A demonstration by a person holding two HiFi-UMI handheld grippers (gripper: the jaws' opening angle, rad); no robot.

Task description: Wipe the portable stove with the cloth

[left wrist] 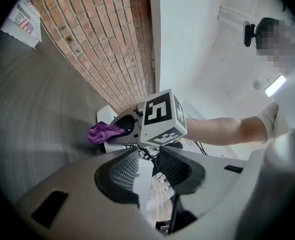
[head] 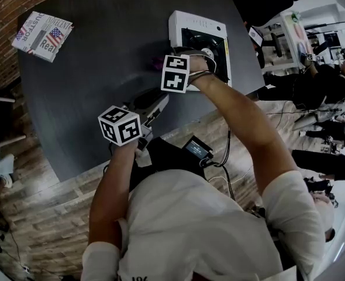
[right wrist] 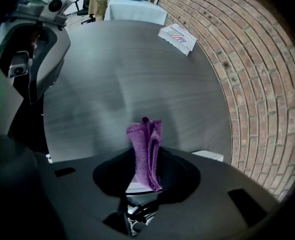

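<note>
Wiping looks underway: right tongs (right wrist: 147, 176) clamp the cloth (right wrist: 146, 144) at the stove (head: 197, 23); left tongs (left wrist: 146, 170) slightly apart, empty; next, press down and sweep

Head view: above the person's shoulders; faces steeply down on the dark worktop (head: 102, 69); left claw (head: 159, 102) and right claw (head: 164, 63) both in frame
Left gripper view: rides on the left claw, hard against its jaws; faces across the worktop, tilted up at the brick wall (left wrist: 107, 44)
Right gripper view: rides on the right claw; low over the worktop; faces the far brick wall
Shared: all three catch the worktop and the newspaper (head: 42, 36); each gripper view catches the other claw
</note>
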